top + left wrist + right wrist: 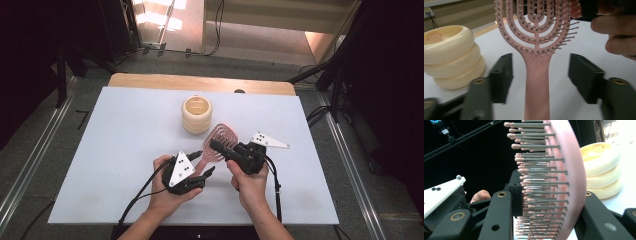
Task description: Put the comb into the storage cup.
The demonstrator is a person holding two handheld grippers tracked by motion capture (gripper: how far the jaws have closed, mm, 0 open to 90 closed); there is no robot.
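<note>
A pink vented hairbrush (pixel 223 136) is held over the white table (pixel 125 150), just right of centre. My right gripper (pixel 221 147) is shut on the brush head; in the right gripper view (pixel 552 200) one jaw presses into the bristles and the other backs the pink shell (pixel 571 170). My left gripper (pixel 202 164) is open around the handle. In the left gripper view (pixel 542 75) its two jaws stand well apart on either side of the handle (pixel 536 85) without touching it.
A cream ribbed cup (pixel 196 115) stands upright on the table just beyond the brush, and appears at the left in the left gripper view (pixel 451 57). The table's wooden far edge (pixel 200 81) borders a dark floor with cables.
</note>
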